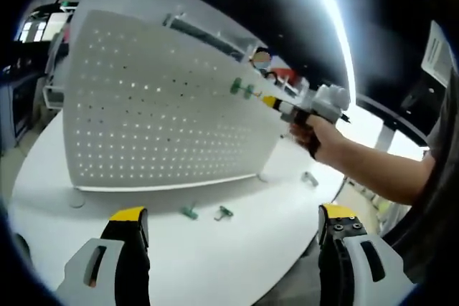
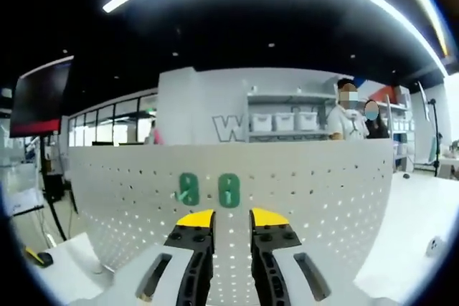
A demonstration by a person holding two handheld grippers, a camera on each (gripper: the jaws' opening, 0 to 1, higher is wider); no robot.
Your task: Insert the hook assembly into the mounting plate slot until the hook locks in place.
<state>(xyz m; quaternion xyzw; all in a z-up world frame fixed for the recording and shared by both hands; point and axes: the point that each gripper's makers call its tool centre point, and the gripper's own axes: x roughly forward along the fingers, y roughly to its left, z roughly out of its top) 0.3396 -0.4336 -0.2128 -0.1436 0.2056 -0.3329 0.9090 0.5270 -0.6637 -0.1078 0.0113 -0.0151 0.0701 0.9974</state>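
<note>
- the landmark is the white perforated mounting plate (image 2: 237,198), standing upright on the white table (image 1: 215,263).
- in the right gripper view two green hooks sit side by side on the plate's face, the first hook (image 2: 188,189) and the second hook (image 2: 229,190) just beside it, both with the long axis running up and down the plate.
- the right gripper (image 2: 231,221) is right in front of the plate, directly below the second hook; its jaws stand a narrow gap apart with nothing seen between the tips, though i cannot tell whether they touch the plate.
- in the left gripper view the same gripper (image 1: 276,102) reaches the plate's far edge, held by a hand (image 1: 319,137), with the hooks (image 1: 242,89) just ahead of its tip.
- the left gripper (image 1: 233,216) hangs back from the plate, jaws wide apart and empty; two spare green hooks (image 1: 208,213) lie on the table near the plate's foot.
- judgement: the right gripper is much the nearer, and any seating push would go straight up and in towards the second hook; whether that hook is locked is not clear.
</note>
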